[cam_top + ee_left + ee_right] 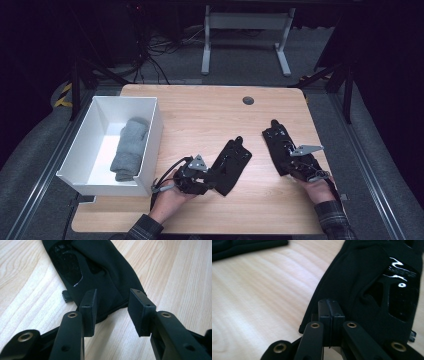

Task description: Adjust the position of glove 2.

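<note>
Left gripper pads parted, left glove cuff lying between them at frame centre, unpressed. Right gripper pads clenched together at cuff edge of right glove, lower centre.

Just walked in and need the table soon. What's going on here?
A person is handling two black gloves on the wooden table with hand-held tongs. The left tongs stand open over the cuff of the left glove. The right tongs are shut at the cuff edge of the right glove. A grey rolled cloth lies in the white box.
</note>
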Tool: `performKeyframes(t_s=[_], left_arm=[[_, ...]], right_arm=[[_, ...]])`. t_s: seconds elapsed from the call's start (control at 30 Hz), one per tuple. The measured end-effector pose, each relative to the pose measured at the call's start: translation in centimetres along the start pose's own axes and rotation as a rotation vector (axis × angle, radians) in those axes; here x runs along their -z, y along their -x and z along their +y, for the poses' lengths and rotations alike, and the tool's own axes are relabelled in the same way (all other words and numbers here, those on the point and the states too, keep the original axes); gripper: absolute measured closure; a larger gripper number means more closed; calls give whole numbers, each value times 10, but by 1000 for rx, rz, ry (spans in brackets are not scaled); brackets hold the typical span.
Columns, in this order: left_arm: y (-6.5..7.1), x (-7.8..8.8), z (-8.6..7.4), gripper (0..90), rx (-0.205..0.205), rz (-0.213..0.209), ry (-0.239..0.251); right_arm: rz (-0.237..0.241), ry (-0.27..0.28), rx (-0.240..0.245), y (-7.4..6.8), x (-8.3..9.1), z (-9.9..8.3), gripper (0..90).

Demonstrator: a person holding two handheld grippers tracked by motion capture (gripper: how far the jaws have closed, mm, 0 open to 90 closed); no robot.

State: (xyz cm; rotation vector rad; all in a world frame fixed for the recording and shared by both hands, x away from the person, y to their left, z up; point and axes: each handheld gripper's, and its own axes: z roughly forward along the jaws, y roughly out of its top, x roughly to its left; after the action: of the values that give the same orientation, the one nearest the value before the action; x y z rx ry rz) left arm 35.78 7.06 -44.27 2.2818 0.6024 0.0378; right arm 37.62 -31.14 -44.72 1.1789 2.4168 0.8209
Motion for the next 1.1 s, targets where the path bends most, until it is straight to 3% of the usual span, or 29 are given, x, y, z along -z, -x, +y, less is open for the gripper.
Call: performKeyframes(t_s=[0.17, 0.27, 0.43, 0.77, 0.87, 0.97, 1.1], left_arm=[[-2, -5, 4, 612, -11, 1, 9], [-2, -7, 7, 617, -8, 1, 5], [-2, -7, 9, 631, -13, 21, 4], [-9, -10, 15, 667, -9, 45, 2], [-12, -11, 15, 677, -5, 52, 1], [-16, -13, 14, 728, 21, 52, -13], [-18, -18, 13, 845, 39, 40, -65]], right_arm=[[44, -7, 8, -18, 4, -3, 900], [58, -14, 46, -28, 5, -4, 900], [117, -11, 85, -42, 8, -9, 900], [248, -12, 217, -83, 11, -11, 900], [242, 17, 217, -82, 15, -10, 900], [210, 82, 172, -66, 24, -8, 900], [154, 44, 129, -43, 20, -15, 900]])
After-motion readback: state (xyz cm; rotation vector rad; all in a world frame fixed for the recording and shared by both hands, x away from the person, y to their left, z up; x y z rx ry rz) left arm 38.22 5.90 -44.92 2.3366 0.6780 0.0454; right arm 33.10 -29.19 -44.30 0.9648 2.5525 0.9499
